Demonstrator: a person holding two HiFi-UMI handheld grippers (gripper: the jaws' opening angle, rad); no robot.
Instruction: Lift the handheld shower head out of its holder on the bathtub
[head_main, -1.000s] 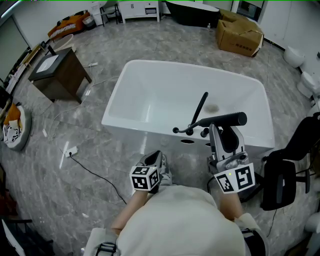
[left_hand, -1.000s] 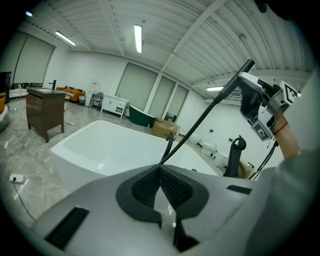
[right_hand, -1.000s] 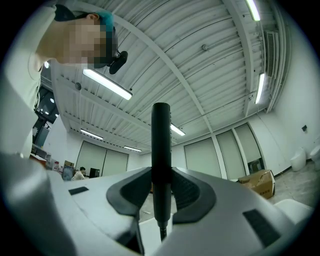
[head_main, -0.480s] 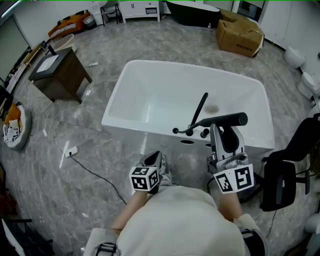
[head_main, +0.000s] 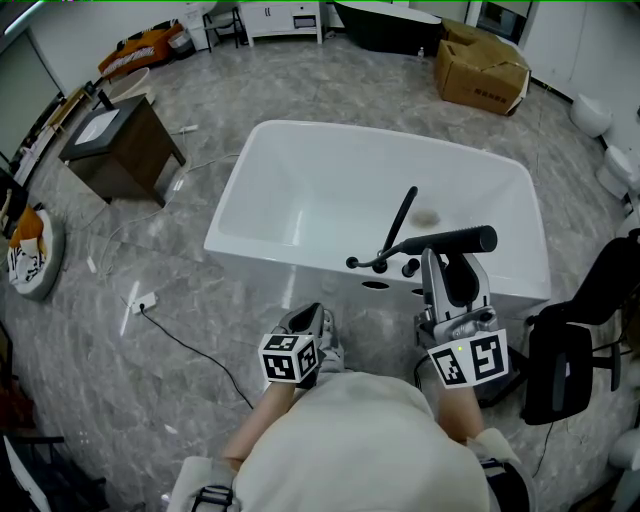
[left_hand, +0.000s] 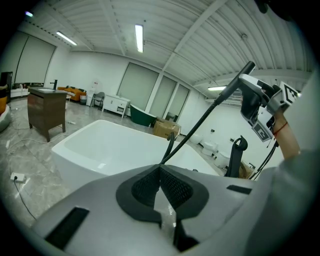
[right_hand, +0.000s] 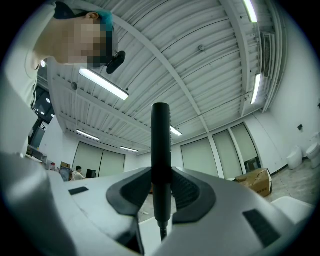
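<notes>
The black handheld shower head (head_main: 448, 240) lies level, clear of the tub rim, and my right gripper (head_main: 450, 264) is shut on its handle. In the right gripper view that handle (right_hand: 161, 165) stands upright between the pads, pointing up toward the ceiling. The white bathtub (head_main: 300, 160) fills the middle, with the black faucet and knobs (head_main: 382, 262) on its near rim and a curved spout (head_main: 402, 215) above the basin. From the left gripper view the hose (left_hand: 205, 117) climbs to the raised head. My left gripper (head_main: 308, 316) hangs low before the tub, shut and empty.
A dark wooden cabinet (head_main: 118, 145) stands left of the tub, a cardboard box (head_main: 478, 68) behind it, a black chair (head_main: 575, 340) close at the right. A cable and plug strip (head_main: 145, 300) lie on the marble floor at left. White toilets (head_main: 590, 112) line the right edge.
</notes>
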